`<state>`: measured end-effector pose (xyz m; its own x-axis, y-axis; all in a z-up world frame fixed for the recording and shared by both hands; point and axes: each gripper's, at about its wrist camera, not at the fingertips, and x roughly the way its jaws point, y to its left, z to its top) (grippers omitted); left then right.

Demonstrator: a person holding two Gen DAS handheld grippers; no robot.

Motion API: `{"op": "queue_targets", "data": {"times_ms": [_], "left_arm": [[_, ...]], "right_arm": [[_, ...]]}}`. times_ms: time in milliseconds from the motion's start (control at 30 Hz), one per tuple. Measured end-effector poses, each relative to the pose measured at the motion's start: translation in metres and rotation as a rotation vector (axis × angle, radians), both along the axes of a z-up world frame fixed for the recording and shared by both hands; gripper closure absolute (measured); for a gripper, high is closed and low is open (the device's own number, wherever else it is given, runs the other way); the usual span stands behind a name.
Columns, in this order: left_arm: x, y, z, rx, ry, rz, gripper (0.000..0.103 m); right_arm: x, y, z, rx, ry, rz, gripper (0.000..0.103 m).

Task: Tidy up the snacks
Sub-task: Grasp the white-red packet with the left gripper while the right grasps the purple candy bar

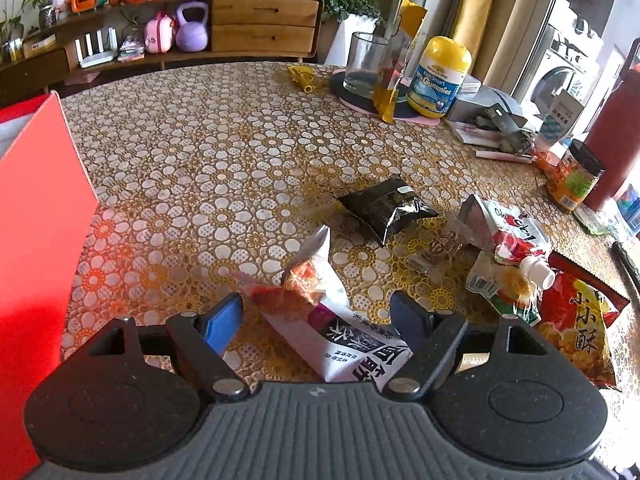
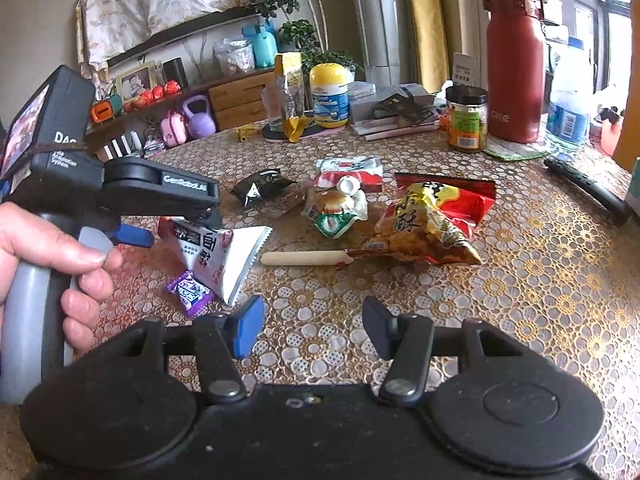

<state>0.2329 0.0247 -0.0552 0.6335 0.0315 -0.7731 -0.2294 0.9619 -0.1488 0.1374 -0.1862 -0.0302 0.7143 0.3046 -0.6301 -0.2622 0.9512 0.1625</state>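
My left hand-held gripper (image 1: pixel 316 320), jaws wide, straddles the white snack packet (image 1: pixel 340 332); next, close on it. Right hand-held gripper (image 2: pixel 312 328) hovers open, empty.

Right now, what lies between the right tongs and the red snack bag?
In the right wrist view, only bare patterned tablecloth and a pale sausage stick, which lies just short of the red snack bag. The right tongs are open and empty.
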Motion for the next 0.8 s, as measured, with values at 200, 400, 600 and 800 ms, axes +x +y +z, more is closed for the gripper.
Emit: {"op": "queue_targets", "data": {"times_ms": [200,400,600,800], "left_arm": [[-0.001,0.000,-0.001,0.000,-0.020,-0.009,0.056],[-0.007,0.007,0.009,-0.029,-0.064,-0.021,0.079],[-0.016,0.022,0.030,-0.077,-0.128,-0.007,0.081],[-0.033,0.036,0.053,-0.095,-0.178,-0.001,0.081]], "right_arm": [[0.001,0.013,-0.003,-0.005,-0.002,0.038,0.048],[0.004,0.032,-0.005,-0.006,-0.020,0.101,0.047],[0.007,0.058,-0.011,-0.023,-0.024,0.176,0.047],[0.008,0.086,-0.014,-0.033,-0.025,0.252,0.047]]}}
